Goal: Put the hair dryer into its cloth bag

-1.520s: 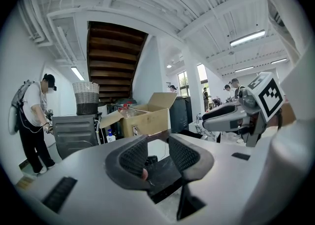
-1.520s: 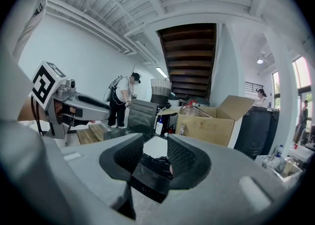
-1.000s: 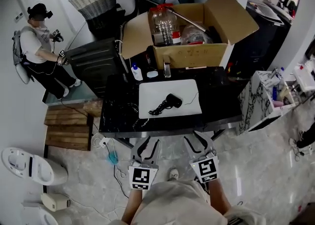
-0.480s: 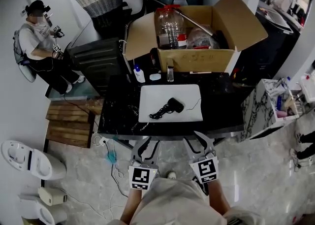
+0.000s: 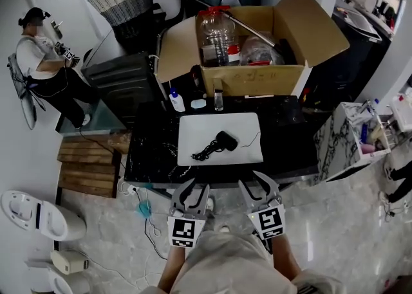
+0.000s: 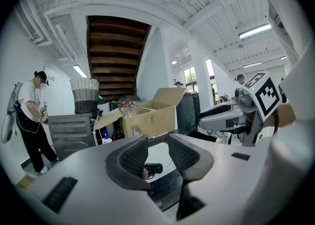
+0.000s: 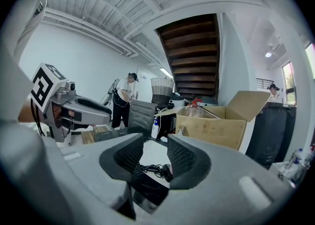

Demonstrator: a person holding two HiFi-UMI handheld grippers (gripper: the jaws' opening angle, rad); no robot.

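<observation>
Claws hang side by side just short of the bench (image 5: 154, 151), the left claw (image 5: 190, 190) and the right claw (image 5: 259, 182) each with jaws slightly apart and nothing between them. Further on, the black hair dryer (image 5: 226, 139) lies with its coiled cord on the flat white cloth bag (image 5: 199, 125) mid-bench, not inside it. Beyond stands an open cardboard box (image 5: 257, 79).
</observation>
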